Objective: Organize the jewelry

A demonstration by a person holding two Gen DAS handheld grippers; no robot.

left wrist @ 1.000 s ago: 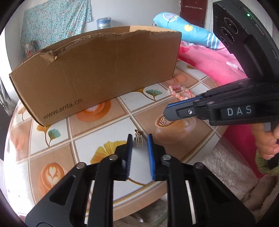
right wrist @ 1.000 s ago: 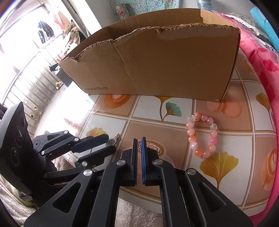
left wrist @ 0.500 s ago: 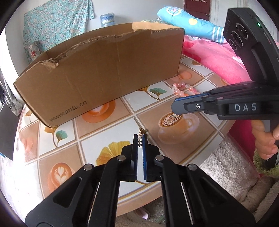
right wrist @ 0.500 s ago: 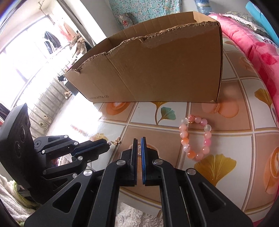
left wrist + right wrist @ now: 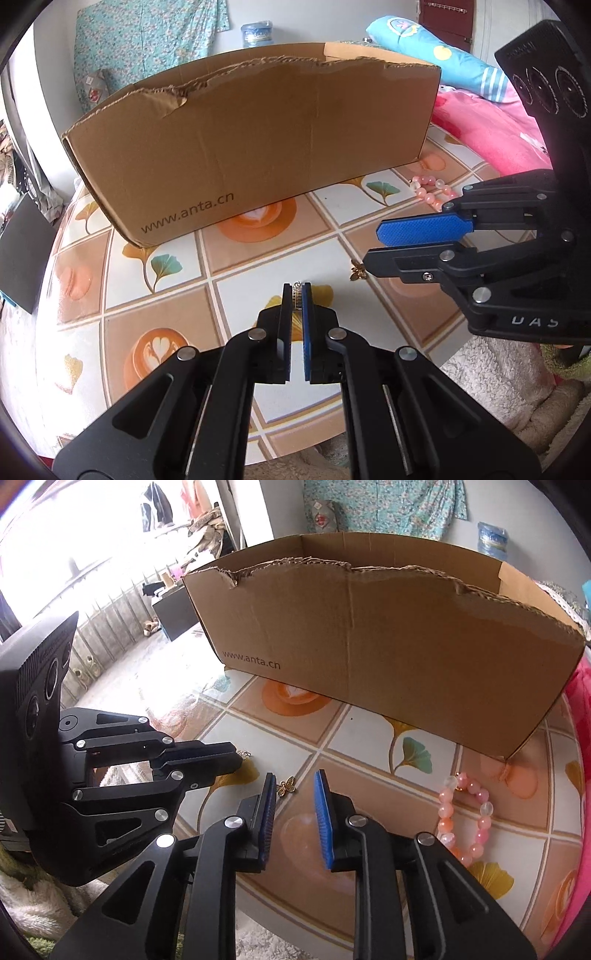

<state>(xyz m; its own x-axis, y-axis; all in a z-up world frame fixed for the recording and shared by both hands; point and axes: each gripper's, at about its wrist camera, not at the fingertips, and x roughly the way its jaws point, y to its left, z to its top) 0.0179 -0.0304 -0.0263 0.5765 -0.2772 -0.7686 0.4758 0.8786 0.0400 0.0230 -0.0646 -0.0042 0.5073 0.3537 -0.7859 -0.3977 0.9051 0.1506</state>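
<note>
— left gripper (image 5: 296, 295) was seen clamped on a small gold charm (image 5: 296, 292), pinched at the very tips in front of the cardboard box (image 5: 258, 147), presumably so it could be carried over the torn front wall.

— and the right gripper (image 5: 294, 786)?

— its jaws were opening, with nothing pressed between them. it was aimed at the butterfly charm (image 5: 286, 786), which was left lying flat on the tablecloth (image 5: 166, 314), nearer than the box and just ahead of the left pad. the widening was judged to be meant for straddling it.

— was anything else left out?

— a pink bead bracelet (image 5: 465, 819) was seen on the cloth near the box's right-hand corner, untouched. what was inside the box could not be told.
</note>
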